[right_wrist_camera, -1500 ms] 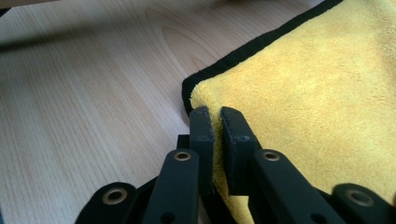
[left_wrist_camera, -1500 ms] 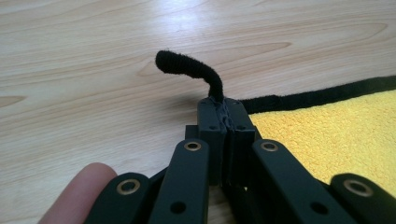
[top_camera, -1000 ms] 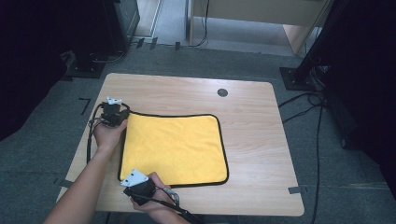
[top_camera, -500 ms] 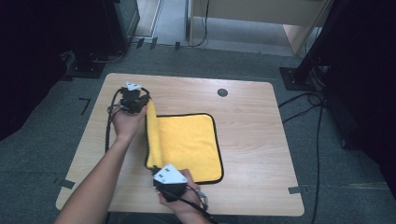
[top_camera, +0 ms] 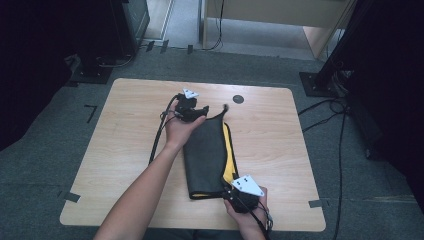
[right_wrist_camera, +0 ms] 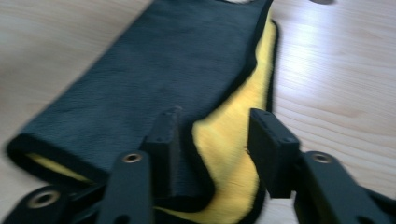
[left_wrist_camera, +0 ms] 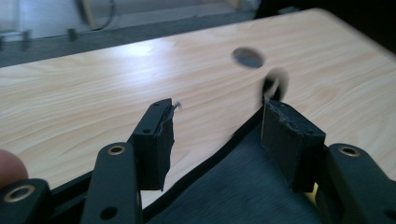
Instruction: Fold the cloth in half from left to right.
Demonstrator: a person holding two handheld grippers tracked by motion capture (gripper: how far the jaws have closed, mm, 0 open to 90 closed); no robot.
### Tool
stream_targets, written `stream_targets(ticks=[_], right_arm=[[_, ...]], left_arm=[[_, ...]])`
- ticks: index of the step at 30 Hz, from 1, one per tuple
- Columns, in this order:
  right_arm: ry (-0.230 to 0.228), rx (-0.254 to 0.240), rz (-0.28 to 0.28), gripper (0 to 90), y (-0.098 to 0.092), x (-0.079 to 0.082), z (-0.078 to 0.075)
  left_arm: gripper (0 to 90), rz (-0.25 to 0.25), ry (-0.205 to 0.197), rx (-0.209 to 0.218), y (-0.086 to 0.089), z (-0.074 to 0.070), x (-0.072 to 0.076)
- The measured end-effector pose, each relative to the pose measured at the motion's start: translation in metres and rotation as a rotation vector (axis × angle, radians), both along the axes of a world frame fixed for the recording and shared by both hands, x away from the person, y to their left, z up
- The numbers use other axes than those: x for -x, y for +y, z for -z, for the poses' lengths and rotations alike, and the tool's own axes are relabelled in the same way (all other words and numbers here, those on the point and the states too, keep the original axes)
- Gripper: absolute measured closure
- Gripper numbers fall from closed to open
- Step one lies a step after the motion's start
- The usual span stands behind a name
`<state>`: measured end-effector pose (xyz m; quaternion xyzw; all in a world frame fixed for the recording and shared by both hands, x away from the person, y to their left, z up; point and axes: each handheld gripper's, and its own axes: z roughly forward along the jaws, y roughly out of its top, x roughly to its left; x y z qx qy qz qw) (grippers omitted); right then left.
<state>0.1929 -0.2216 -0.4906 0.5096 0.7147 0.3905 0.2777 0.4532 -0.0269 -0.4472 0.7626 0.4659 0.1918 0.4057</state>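
Observation:
A cloth, yellow on one face and dark on the other, lies folded in half on the wooden table (top_camera: 125, 145). Its dark face (top_camera: 205, 155) is up, with a yellow strip (top_camera: 230, 155) showing along the right edge. My left gripper (top_camera: 206, 111) is at the cloth's far corner. Its jaws have just been opening and stand apart (left_wrist_camera: 217, 121) over the black hem (left_wrist_camera: 205, 168), not pressing it. My right gripper (top_camera: 231, 188) is at the near edge. Its jaws have also just been opening (right_wrist_camera: 215, 121), and they straddle the dark flap (right_wrist_camera: 154, 70) and yellow layer (right_wrist_camera: 229, 154) without gripping.
A round dark cable hole (top_camera: 238, 99) sits in the table beyond the cloth, seen also as the hole (left_wrist_camera: 247, 57) ahead of the left jaws. Cables trail from both grippers. Dark stands and floor cables (top_camera: 345, 120) surround the table.
The cloth's left half has been carried over to the right and laid dark side up on the yellow half. Both hands moved right with it, and both sets of jaws went from shut to open.

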Motion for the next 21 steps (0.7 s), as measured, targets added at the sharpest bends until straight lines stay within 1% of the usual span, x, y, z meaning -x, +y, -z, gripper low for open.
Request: stream_targets(ticks=[1,2,3,4,5,6,7,8,9,11,12,13,15,16,18,21], right_arm=[[-0.006,0.001,0.027,48.6,-0.003,-0.002,0.0],[-0.006,0.001,0.027,48.6,-0.003,-0.002,0.0],[-0.002,0.005,0.021,48.6,-0.004,-0.003,-0.001],[-0.002,0.011,0.021,48.2,-0.005,-0.003,-0.001],[-0.002,0.011,0.021,48.2,-0.005,-0.003,-0.001],[-0.003,0.012,0.024,48.2,-0.005,-0.003,0.0],[0.004,0.022,0.026,48.2,-0.007,-0.003,0.001],[0.004,0.022,0.026,48.2,-0.007,-0.003,0.001],[0.024,0.041,0.029,48.0,-0.008,-0.005,0.004],[0.065,0.067,0.019,46.6,-0.008,-0.009,0.01],[0.08,0.08,0.013,46.1,-0.007,-0.01,0.014],[0.097,0.089,0.009,45.5,-0.006,-0.01,0.018],[0.115,0.101,0.008,44.2,-0.003,-0.011,0.023],[0.117,0.104,0.007,44.2,-0.002,-0.011,0.024],[0.125,0.097,0.014,44.3,-0.001,-0.012,0.026],[0.136,0.085,0.02,44.9,0.0,-0.013,0.026]], left_arm=[[43.8,-0.025,0.033,-0.017,0.015,0.009,0.001],[43.8,-0.025,0.033,-0.017,0.015,0.009,0.001],[44.0,-0.056,0.078,-0.046,0.026,0.021,0.004],[44.1,-0.057,0.081,-0.06,0.03,0.027,0.007],[44.1,-0.057,0.081,-0.06,0.03,0.027,0.007],[44.1,-0.064,0.088,-0.086,0.033,0.032,0.011],[45.0,-0.073,0.112,-0.115,0.036,0.041,0.017],[45.1,-0.073,0.112,-0.115,0.036,0.041,0.017],[45.1,-0.076,0.124,-0.125,0.035,0.05,0.023],[45.3,-0.06,0.12,-0.162,0.031,0.057,0.029],[45.3,-0.059,0.107,-0.179,0.028,0.06,0.031],[45.5,-0.069,0.09,-0.178,0.027,0.061,0.032],[45.3,-0.074,0.087,-0.183,0.027,0.061,0.032],[45.2,-0.071,0.077,-0.193,0.027,0.062,0.032],[44.8,-0.064,0.044,-0.22,0.027,0.063,0.032],[45.5,-0.07,0.052,-0.206,0.03,0.063,0.029]])
